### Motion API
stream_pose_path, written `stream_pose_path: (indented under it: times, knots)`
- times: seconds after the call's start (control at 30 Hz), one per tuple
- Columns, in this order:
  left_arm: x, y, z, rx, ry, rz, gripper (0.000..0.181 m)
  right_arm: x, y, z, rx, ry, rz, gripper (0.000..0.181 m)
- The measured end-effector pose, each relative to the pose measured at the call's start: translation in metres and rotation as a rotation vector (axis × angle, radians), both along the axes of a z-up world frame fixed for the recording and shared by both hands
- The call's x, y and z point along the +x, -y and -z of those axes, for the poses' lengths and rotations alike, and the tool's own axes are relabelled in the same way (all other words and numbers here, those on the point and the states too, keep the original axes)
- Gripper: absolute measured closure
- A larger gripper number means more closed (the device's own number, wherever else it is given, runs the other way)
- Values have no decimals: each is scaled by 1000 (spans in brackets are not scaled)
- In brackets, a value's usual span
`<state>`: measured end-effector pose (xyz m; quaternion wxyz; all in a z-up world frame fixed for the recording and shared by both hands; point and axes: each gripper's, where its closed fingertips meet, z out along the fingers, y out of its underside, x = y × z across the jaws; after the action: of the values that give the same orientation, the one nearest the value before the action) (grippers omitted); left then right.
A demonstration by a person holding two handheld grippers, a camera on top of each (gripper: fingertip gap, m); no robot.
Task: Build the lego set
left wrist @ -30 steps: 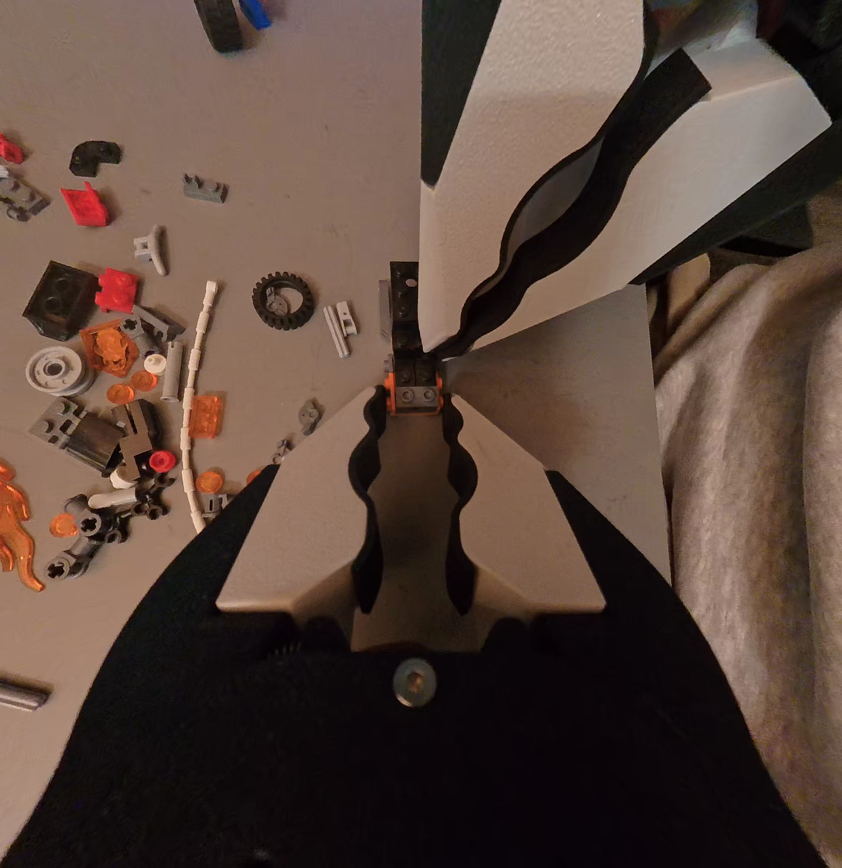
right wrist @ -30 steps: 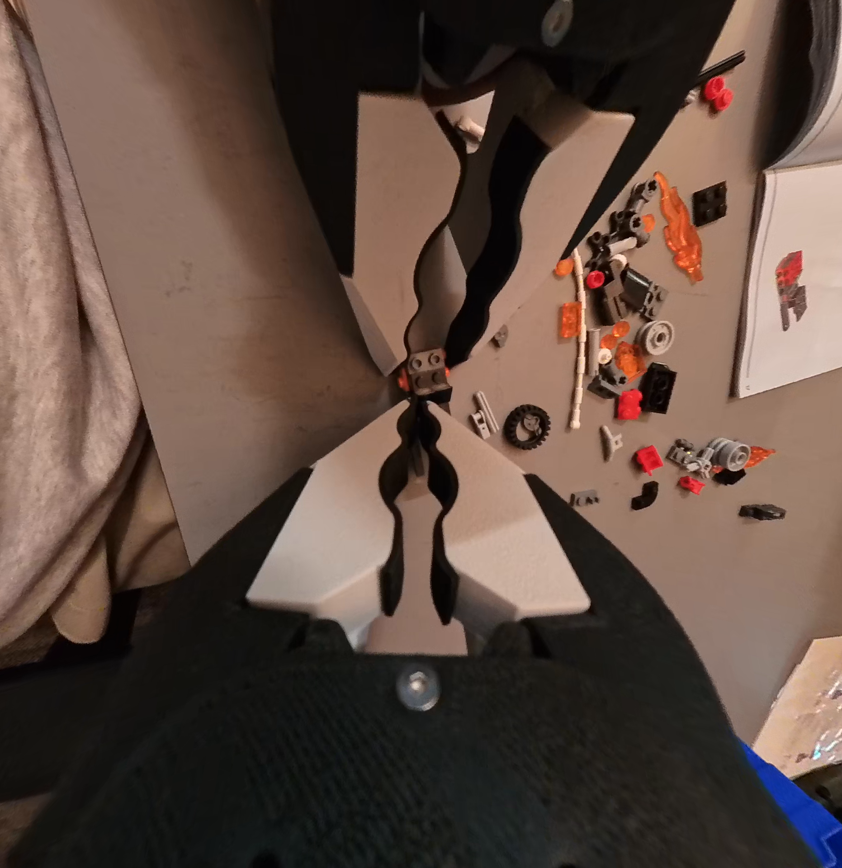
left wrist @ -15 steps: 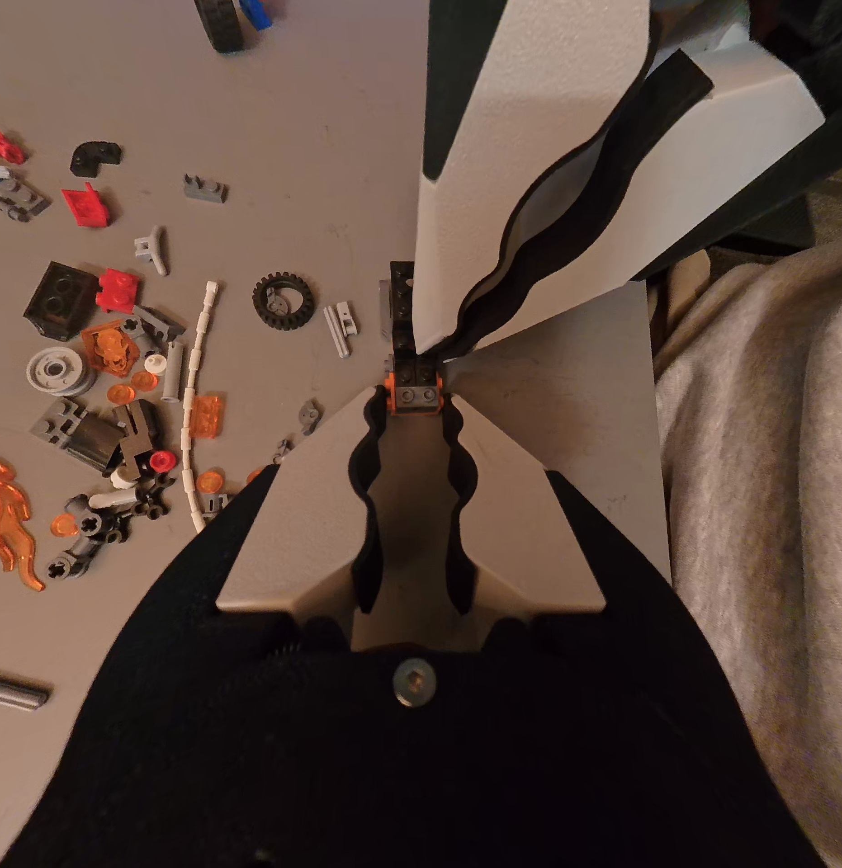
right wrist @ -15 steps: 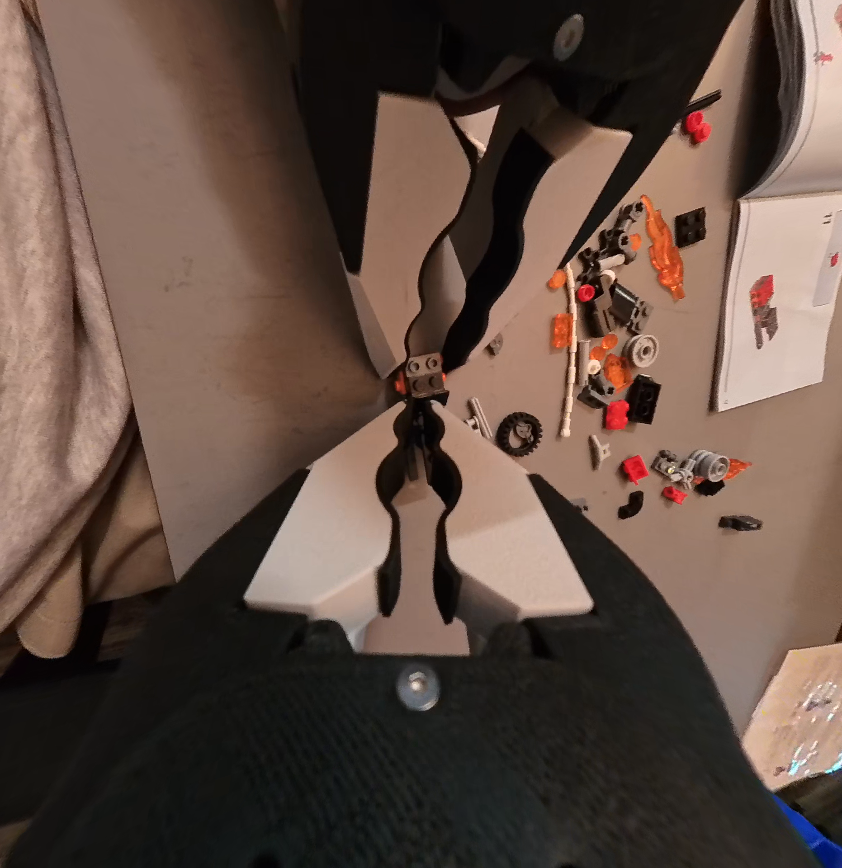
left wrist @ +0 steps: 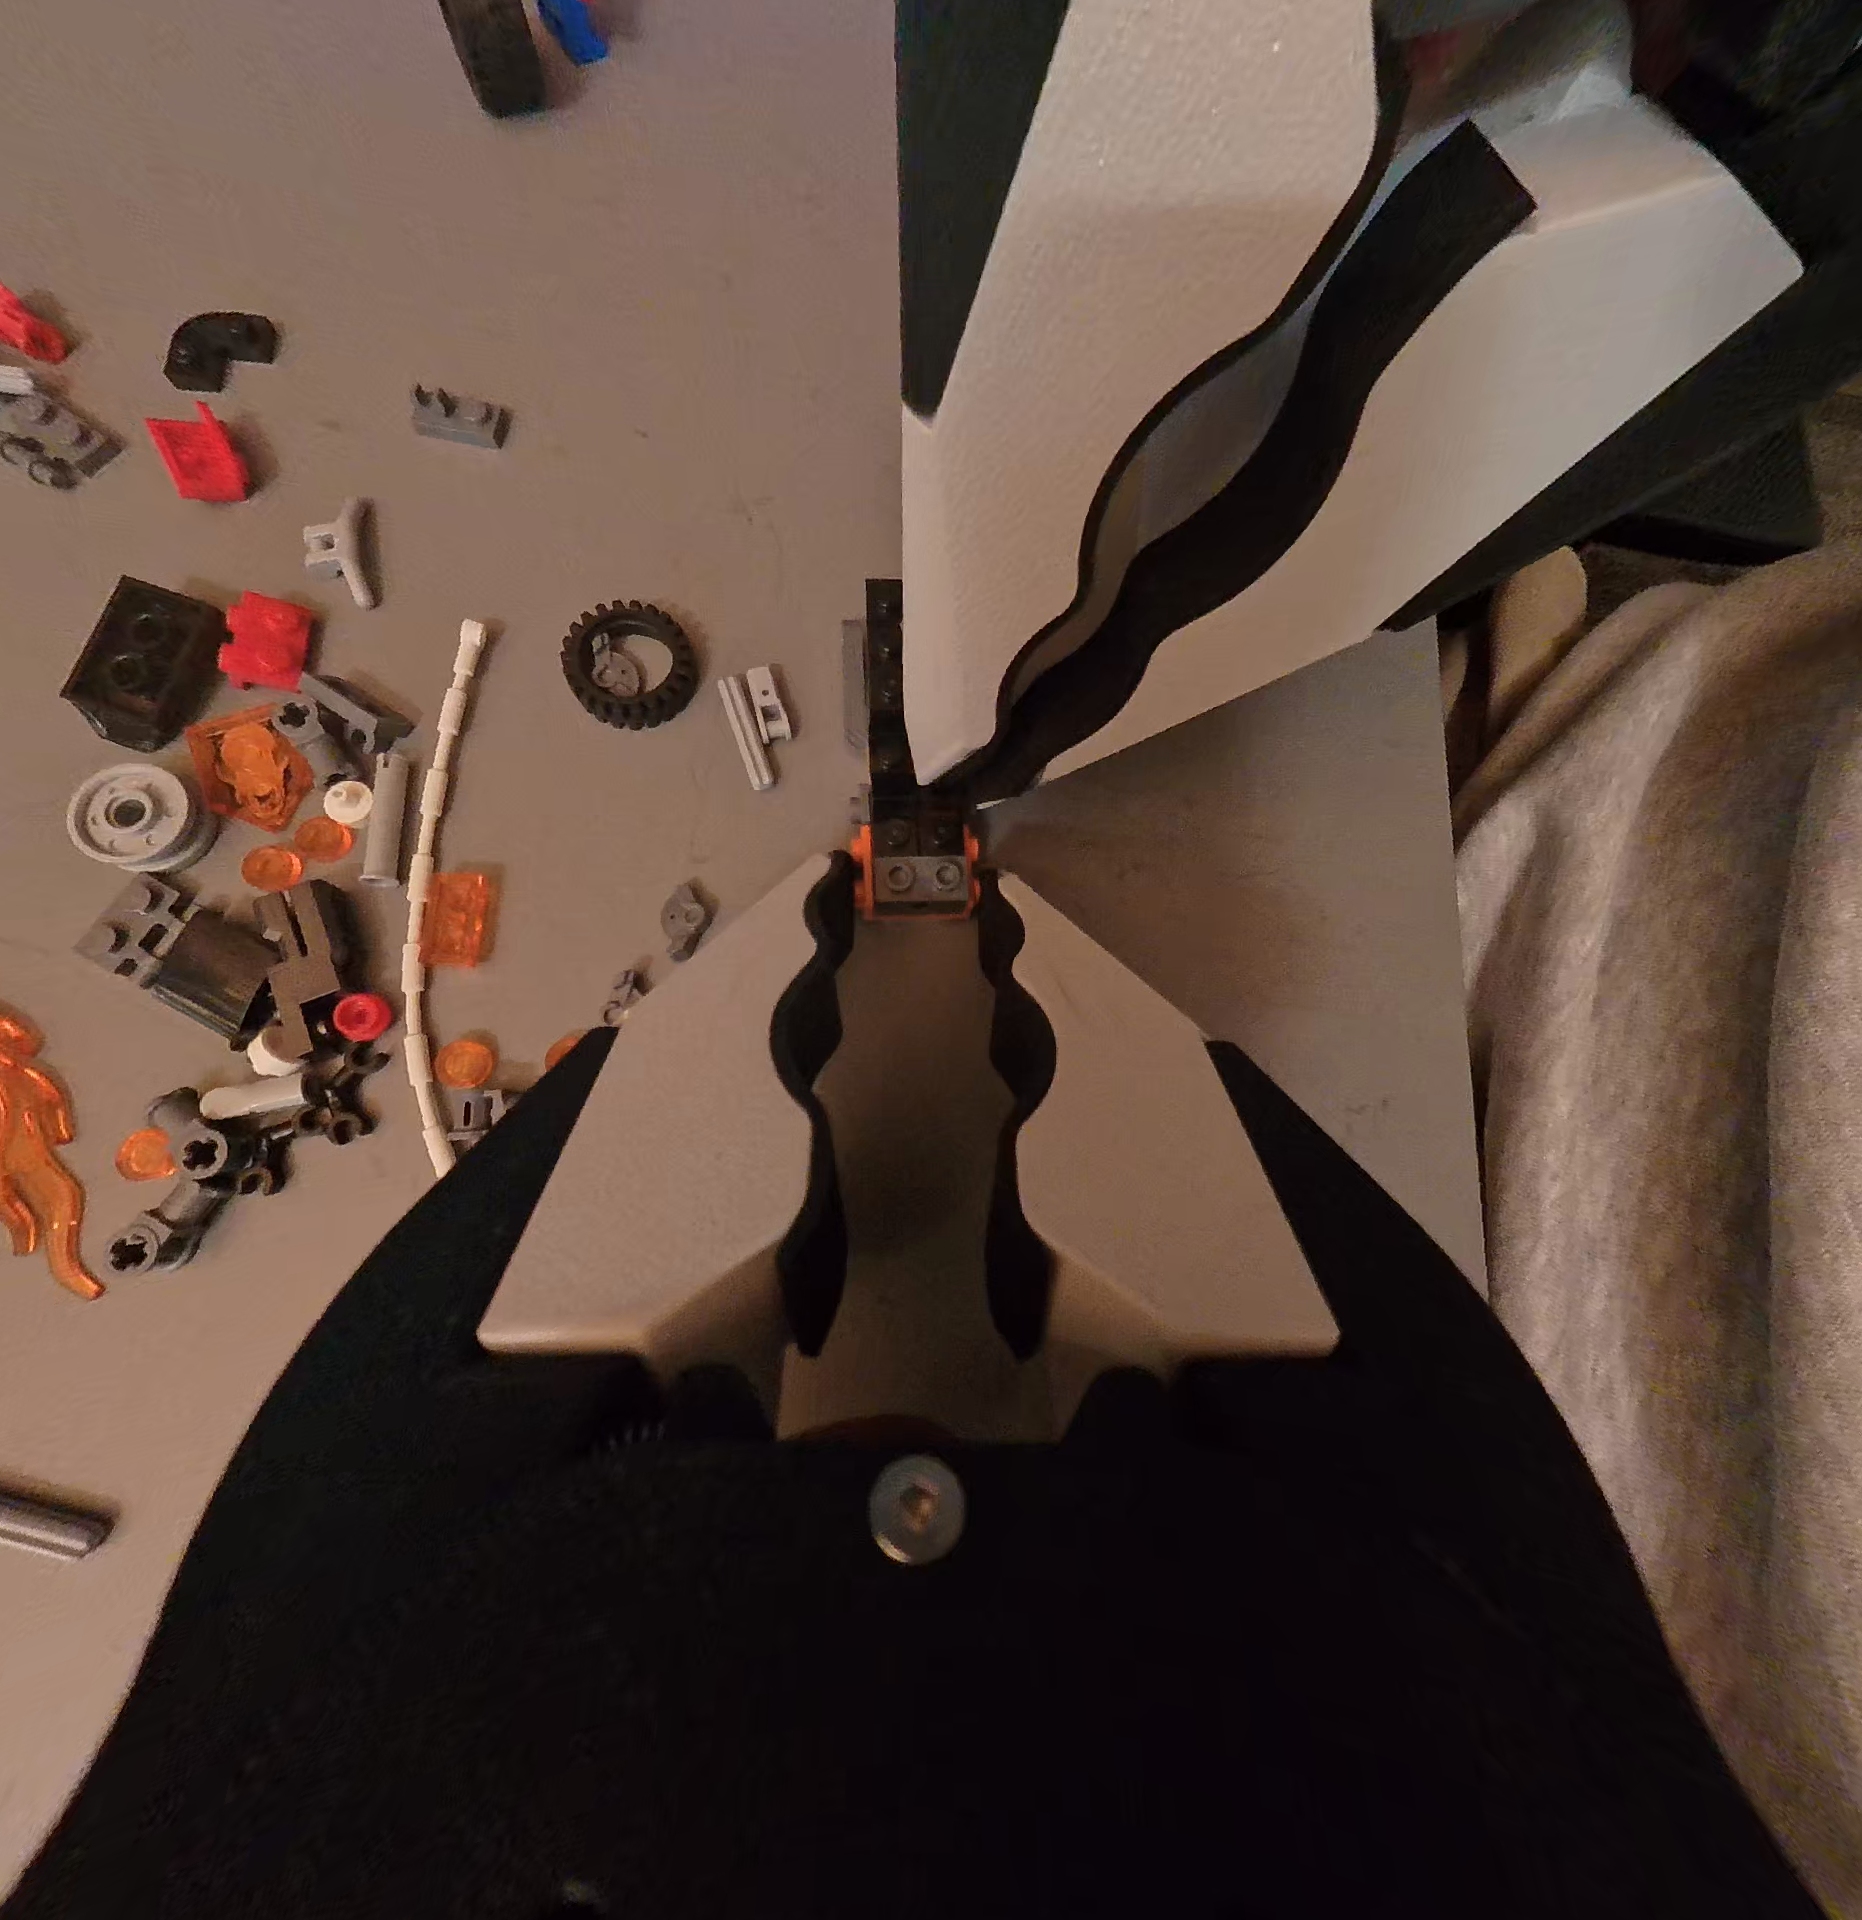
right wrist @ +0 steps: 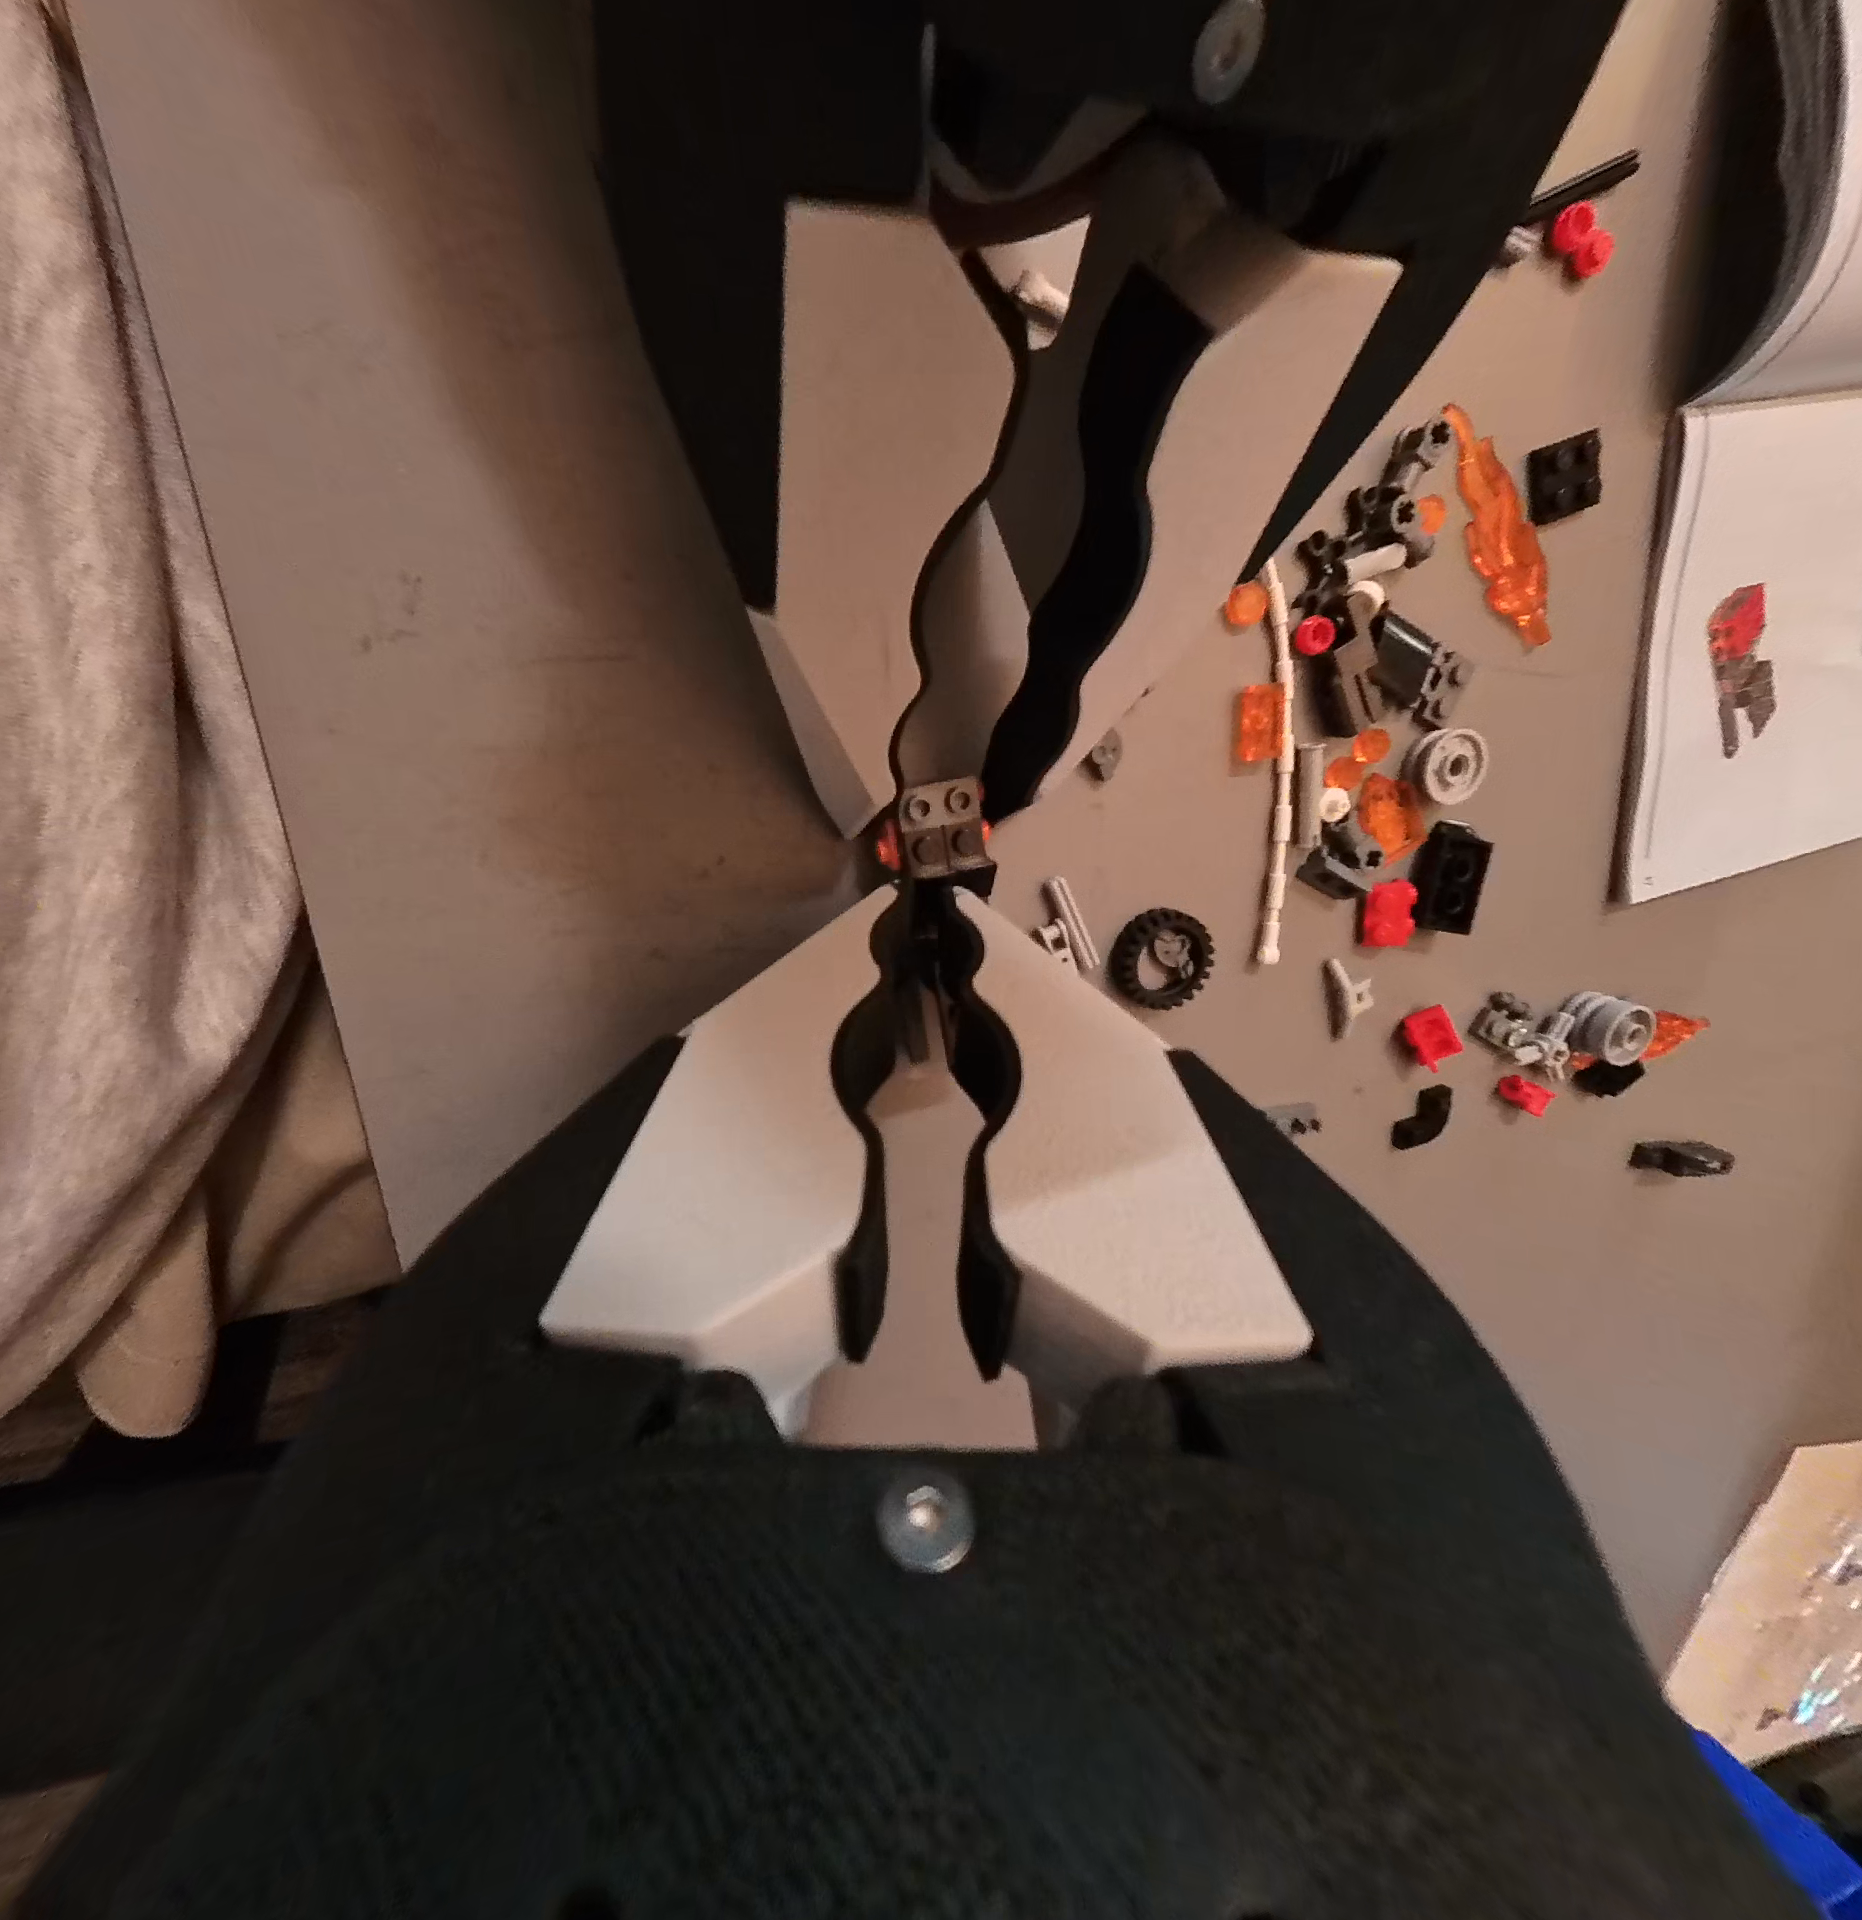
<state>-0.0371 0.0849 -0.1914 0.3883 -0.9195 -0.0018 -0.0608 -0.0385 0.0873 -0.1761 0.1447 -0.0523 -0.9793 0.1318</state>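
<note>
My left gripper [left wrist: 914,902] is shut on a small grey, black and orange lego assembly [left wrist: 919,871], held above the grey table [left wrist: 646,260]. My right gripper [left wrist: 942,781] comes in from the upper right and is shut on a long black plate [left wrist: 883,665]. The plate's end meets the assembly. In the right wrist view my right gripper [right wrist: 932,902] pinches the black plate [right wrist: 922,987] edge-on. My left gripper [right wrist: 937,798] holds the assembly [right wrist: 942,836] from above. The joint between the two parts is partly hidden by the fingertips.
Loose pieces lie on the table left of the grippers: a black tyre [left wrist: 628,665], a grey wheel hub [left wrist: 137,816], an orange flame [left wrist: 18,1132], several red and black bricks. An open instruction booklet [right wrist: 1758,644] lies beyond them. Grey cloth [left wrist: 1685,1039] hangs past the table edge. Only a small space, under 4 cm, lies between the two pairs of fingers.
Both grippers keep their hold and the two parts stay together. The right gripper has shifted and tilted slightly; the left has barely moved.
</note>
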Motion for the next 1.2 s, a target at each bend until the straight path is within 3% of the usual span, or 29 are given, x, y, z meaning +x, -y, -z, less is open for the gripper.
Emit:
stream_pose_path:
  times: [0.43, 0.7, 0.8, 1.2]
  knots:
    - [0, 0, 0, 0, -11, -2, 158, 2, -1, -1, -44, 2, 18, 181]
    - [0, 0, 0, 0, -12, -1, 158, -2, 3, -9, -119, 16, 36, 164]
    - [1, 0, -1, 0, -9, -1, 158, -3, 4, -4, -114, 14, 17, 171]
    - [0, 1, -1, 1, 2, -3, 158, -4, 5, -5, -88, 2, 0, 171]
